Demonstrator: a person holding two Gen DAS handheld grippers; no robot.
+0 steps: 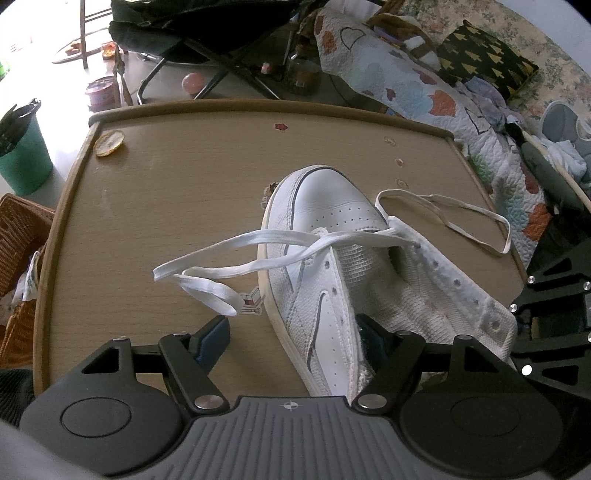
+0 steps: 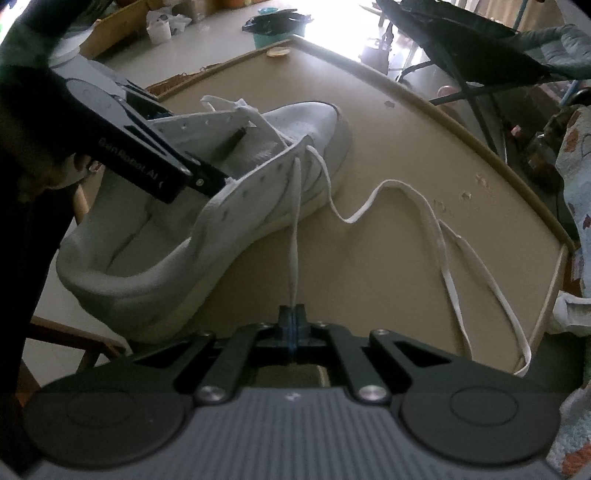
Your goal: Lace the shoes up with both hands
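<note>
A white high-top shoe (image 1: 332, 206) (image 2: 258, 177) lies on a tan table (image 1: 166, 184), toe pointing away. Its white lace (image 1: 221, 258) is threaded only through the lowest eyelets. One end trails left and the other loops right. My left gripper (image 1: 293, 336) is open wide across the shoe's left side wall. One finger (image 1: 214, 336) is outside, clear of the sole, and the other (image 1: 373, 343) is inside the shoe. My right gripper (image 2: 293, 314) is shut on the lace (image 2: 295, 229), which runs taut up to an eyelet. The slack lace (image 2: 443, 258) curls over the table.
A raised rim (image 2: 461, 136) edges the table, and a yellow disc (image 1: 109, 142) lies at its far left corner. Beside it stand a green bucket (image 1: 22, 155) and a wicker basket (image 1: 18, 236). A folding chair (image 1: 203, 29) and a patterned quilt (image 1: 406, 92) sit beyond.
</note>
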